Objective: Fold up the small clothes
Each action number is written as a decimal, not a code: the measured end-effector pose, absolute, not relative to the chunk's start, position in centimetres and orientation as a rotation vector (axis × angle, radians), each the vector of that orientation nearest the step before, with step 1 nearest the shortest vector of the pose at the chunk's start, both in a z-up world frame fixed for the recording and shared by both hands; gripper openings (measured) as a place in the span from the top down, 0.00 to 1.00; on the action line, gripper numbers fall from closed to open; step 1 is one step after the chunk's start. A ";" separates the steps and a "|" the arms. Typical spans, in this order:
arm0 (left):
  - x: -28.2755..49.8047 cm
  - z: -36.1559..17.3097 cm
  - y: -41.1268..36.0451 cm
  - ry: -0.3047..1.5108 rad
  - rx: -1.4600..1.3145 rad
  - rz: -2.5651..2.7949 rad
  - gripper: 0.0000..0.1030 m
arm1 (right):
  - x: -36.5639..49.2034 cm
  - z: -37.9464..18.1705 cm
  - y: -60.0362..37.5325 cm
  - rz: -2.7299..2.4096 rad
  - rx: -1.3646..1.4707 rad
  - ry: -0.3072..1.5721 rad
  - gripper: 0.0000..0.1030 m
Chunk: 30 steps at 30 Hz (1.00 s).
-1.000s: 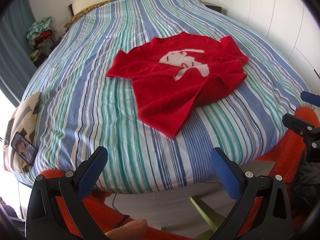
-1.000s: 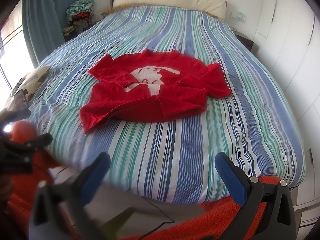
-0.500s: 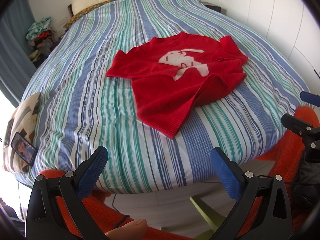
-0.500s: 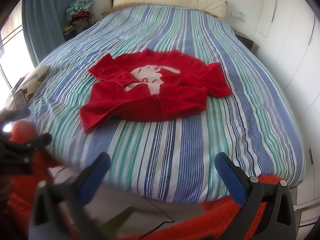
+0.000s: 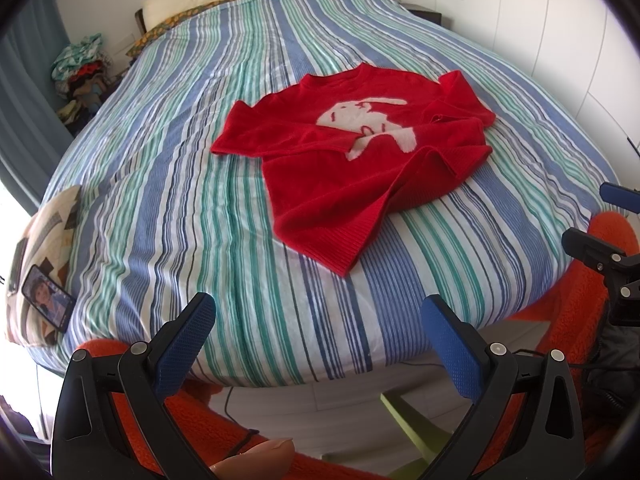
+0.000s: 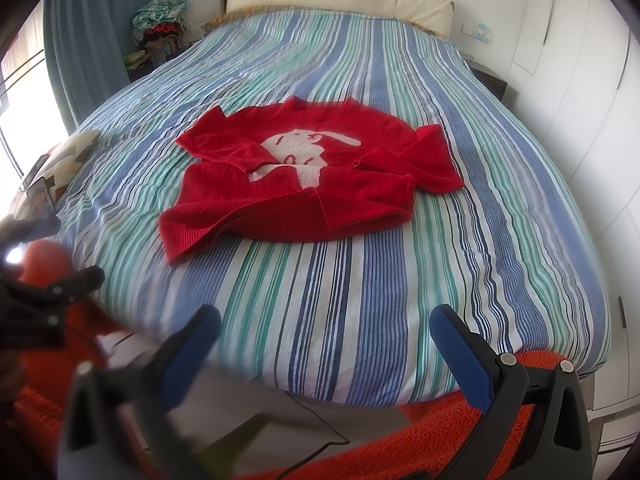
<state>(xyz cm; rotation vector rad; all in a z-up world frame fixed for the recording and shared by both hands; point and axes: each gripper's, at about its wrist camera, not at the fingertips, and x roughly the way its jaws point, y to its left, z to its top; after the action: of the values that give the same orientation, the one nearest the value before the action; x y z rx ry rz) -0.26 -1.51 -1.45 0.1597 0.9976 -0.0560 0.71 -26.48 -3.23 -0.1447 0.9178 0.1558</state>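
A small red sweater (image 5: 352, 160) (image 6: 308, 184) with a white figure on its chest lies rumpled in the middle of the striped bed (image 5: 168, 208) (image 6: 360, 288). Its sleeves are folded inward and one hem corner points toward the foot of the bed. My left gripper (image 5: 316, 320) hovers open past the bed's near edge, well short of the sweater, with nothing between its blue pads. My right gripper (image 6: 326, 328) is also open and empty at the foot of the bed. Each gripper shows at the edge of the other's view.
A patterned pillow (image 5: 44, 240) with a phone (image 5: 48, 303) on it sits at the bed's left corner. A heap of clothes (image 6: 160, 20) stands by the curtain. White wardrobe doors (image 6: 592, 100) run along the right. An orange fleece sleeve (image 5: 576, 304) and a fingertip (image 5: 260, 460) show below.
Both grippers have stayed almost still and open. The sweater has not moved on the bed.
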 end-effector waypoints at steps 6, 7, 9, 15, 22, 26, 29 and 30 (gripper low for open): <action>-0.2 -1.6 -1.3 1.014 0.147 -0.049 0.00 | 0.7 -3.3 -26.4 0.155 -0.145 0.919 0.00; -0.1 -1.7 -1.1 1.023 0.134 -0.047 0.00 | 0.7 -3.3 -26.4 0.155 -0.145 0.919 0.00; 0.1 -1.9 -0.4 1.039 0.101 -0.039 0.00 | 0.7 -3.3 -26.4 0.155 -0.149 0.918 0.00; 0.6 -2.5 1.4 1.084 0.039 0.003 0.00 | 0.8 -2.7 -27.2 0.125 -0.163 0.871 0.00; 0.9 -2.4 2.1 1.098 -0.005 0.017 0.00 | 4.3 -2.7 -29.8 0.139 -0.205 0.814 0.00; 0.8 -2.4 2.1 1.087 -0.005 0.014 0.00 | 8.8 -4.1 -30.2 0.177 -0.204 0.877 0.00; 1.9 -4.2 3.1 1.125 -0.085 -0.027 0.01 | 12.0 -7.5 -30.0 0.278 -0.112 1.004 0.03; 2.5 -5.2 3.8 1.148 -0.139 -0.040 0.01 | 13.1 -9.0 -30.4 0.292 -0.031 1.073 0.12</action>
<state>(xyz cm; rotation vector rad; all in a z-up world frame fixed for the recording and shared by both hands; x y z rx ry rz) 2.52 3.77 -5.19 -0.1385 1.1478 -0.0399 13.06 -30.38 -9.01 -0.0306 1.0726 0.2923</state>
